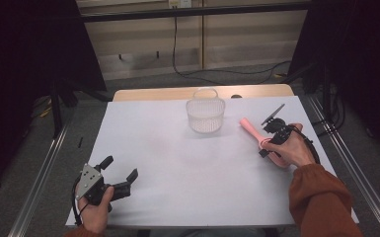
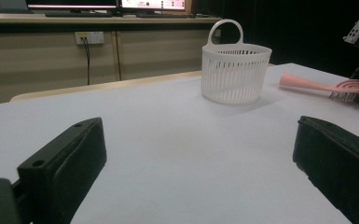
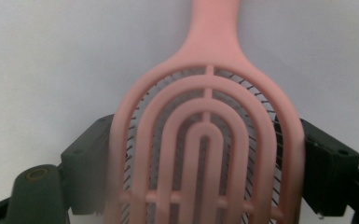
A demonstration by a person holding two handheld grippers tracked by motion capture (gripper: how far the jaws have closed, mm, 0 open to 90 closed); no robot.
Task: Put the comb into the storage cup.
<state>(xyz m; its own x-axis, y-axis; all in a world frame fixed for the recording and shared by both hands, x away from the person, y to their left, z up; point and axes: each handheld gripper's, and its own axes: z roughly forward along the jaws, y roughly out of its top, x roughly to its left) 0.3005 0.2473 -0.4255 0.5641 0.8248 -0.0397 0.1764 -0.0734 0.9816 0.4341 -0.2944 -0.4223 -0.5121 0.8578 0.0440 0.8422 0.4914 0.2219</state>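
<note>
Brush [image 3: 208, 140], pink, lies on the counter [image 1: 177, 163] between the right gripper [image 3: 205, 163]'s jaws, which touch its sides; squeezing evenly should secure it. Left gripper [image 1: 121, 177] gapes empty.

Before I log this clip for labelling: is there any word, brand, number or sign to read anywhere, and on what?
No text can be read.
Pink hairbrush: no lettering on the side that shows.
White basket: plain, no label.
Monitors on the far desk: lit strips, too small and blurred to read.
Wall socket: no legible marking.
</note>
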